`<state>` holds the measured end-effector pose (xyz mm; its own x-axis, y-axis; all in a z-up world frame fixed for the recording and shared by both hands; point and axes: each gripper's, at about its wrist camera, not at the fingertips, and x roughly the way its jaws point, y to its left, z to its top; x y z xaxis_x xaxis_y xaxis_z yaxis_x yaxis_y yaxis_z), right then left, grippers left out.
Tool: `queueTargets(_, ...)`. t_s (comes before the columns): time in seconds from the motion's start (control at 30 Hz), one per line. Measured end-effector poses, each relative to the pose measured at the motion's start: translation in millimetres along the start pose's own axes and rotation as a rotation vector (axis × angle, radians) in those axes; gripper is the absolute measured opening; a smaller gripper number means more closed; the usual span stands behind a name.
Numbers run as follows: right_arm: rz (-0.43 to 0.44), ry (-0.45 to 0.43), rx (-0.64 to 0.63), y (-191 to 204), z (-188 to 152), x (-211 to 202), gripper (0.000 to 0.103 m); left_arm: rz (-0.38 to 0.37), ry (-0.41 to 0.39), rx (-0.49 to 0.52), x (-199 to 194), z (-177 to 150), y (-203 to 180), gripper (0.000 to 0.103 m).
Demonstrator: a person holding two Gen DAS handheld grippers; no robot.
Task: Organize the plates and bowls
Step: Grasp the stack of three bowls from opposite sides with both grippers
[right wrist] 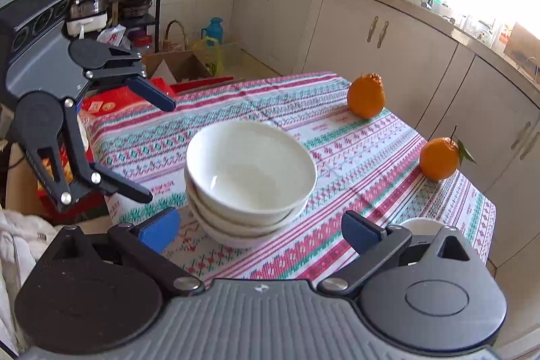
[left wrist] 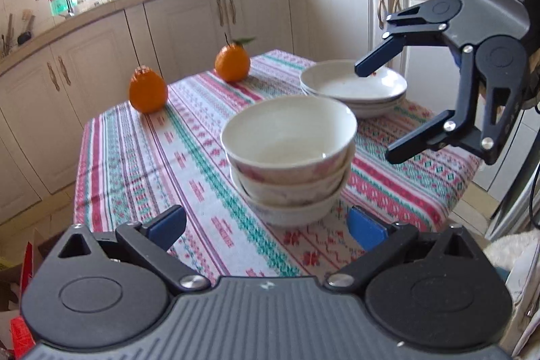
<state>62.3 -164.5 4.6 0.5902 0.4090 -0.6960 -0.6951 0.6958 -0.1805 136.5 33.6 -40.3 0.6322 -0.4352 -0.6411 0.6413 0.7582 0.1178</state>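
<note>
Your left gripper (left wrist: 266, 225) hangs just short of the stack of bowls (left wrist: 288, 157), jaws wide and empty. That stack sits near the surface's (left wrist: 135, 164) close edge, its top bowl slightly off-centre, so a nudge could likely tip it or push it off. Beyond, your right gripper (left wrist: 374, 110), jaws also wide and empty, hovers beside the stacked plates (left wrist: 351, 90); a careless finger could clip their rim. Two oranges (left wrist: 148, 91) lie farthest.
</note>
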Motion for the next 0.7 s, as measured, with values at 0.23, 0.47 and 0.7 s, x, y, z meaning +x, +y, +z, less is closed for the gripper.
queueTargets(0.23,-0.003,0.054,0.01,2.0,-18.4,21.8,0.103,-0.055,0.077,-0.014,26.9,-7.0,9.8,0.101)
queueTargets(0.47,0.036,0.092,0.024,-5.0,-25.2,45.3,0.103,-0.113,0.106,0.063,46.2,0.0,16.1,0.101)
queueTargets(0.7,0.089,0.114,0.001,-8.6,-18.8,65.4,0.103,-0.183,0.137,0.168,62.4,6.9,19.6,0.097)
